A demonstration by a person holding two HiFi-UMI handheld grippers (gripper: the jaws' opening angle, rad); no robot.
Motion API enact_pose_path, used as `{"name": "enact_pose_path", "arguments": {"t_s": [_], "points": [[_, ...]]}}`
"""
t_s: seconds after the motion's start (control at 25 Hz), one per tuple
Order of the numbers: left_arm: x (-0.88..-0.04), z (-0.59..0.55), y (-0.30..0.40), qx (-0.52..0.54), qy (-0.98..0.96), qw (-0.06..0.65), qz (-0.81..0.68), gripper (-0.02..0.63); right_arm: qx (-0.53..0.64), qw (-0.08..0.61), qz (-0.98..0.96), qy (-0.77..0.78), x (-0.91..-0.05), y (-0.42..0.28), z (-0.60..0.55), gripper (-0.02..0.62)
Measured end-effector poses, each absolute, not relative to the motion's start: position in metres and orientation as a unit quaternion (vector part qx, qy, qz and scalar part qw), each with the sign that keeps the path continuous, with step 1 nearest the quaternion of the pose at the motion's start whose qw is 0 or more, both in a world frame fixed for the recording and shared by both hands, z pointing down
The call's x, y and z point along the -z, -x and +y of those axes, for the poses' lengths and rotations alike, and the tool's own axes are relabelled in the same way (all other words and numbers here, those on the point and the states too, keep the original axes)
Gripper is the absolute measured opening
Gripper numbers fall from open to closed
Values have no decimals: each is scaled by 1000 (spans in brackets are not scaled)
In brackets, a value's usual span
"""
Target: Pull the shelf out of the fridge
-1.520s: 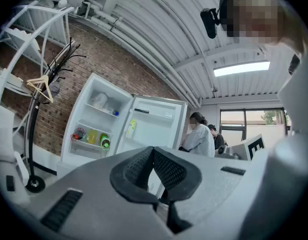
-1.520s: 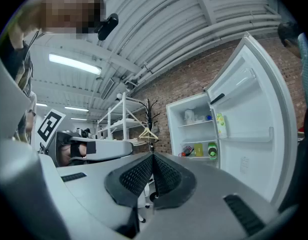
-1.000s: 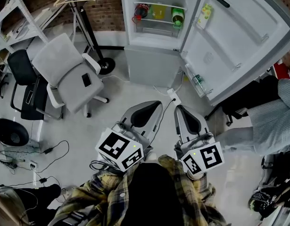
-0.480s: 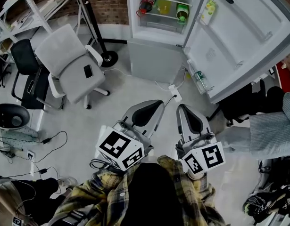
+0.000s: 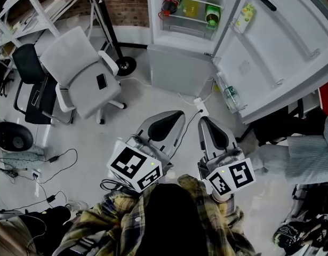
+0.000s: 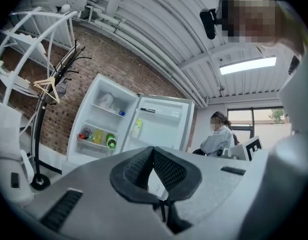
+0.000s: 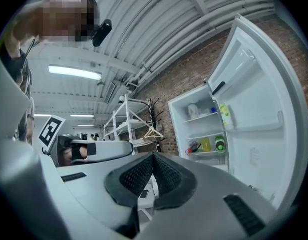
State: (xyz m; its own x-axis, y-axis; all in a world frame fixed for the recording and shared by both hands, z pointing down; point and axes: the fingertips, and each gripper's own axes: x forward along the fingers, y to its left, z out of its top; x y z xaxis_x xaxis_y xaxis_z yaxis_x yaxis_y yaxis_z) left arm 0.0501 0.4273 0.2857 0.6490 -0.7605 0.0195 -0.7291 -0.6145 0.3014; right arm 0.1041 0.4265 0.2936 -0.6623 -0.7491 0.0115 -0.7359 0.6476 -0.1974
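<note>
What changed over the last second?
Only the head camera shifted: the fridge and chair slid slightly up and right in its view. The left gripper and right gripper remain shut and empty, short of the fridge; its shelf is untouched.

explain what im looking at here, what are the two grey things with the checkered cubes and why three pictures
There is no robot here. A person holds a two-jaw gripper in each hand, and the marker cubes are part of those grippers. The top-down picture comes from a camera on the person's head, with the left gripper at its left and the right gripper at its right. The other two pictures come from cameras riding on each gripper, looking along its jaws. Both pairs of jaws are closed and hold nothing. Ahead stands a fridge with its door open, and a shelf inside carries bottles. Neither gripper has reached it. A grey office chair stands to the left.
</note>
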Motion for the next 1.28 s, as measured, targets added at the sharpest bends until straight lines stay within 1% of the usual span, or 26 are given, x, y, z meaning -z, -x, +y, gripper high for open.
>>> {"name": "enact_pose_path", "arguments": {"t_s": [0.24, 0.76, 1.0, 1.28], "points": [[-286, 375, -33, 54, -902, 138, -406, 3, 92, 41, 904, 416, -294, -85, 375, 17], [-278, 255, 27, 49, -916, 126, -379, 3, 87, 52, 890, 445, -287, -27, 256, 17], [-280, 222, 44, 47, -920, 137, -365, 3, 94, 46, 878, 466, -288, -16, 225, 17], [-293, 190, 44, 43, -918, 153, -363, 3, 112, 38, 875, 469, -300, -18, 192, 17]]}}
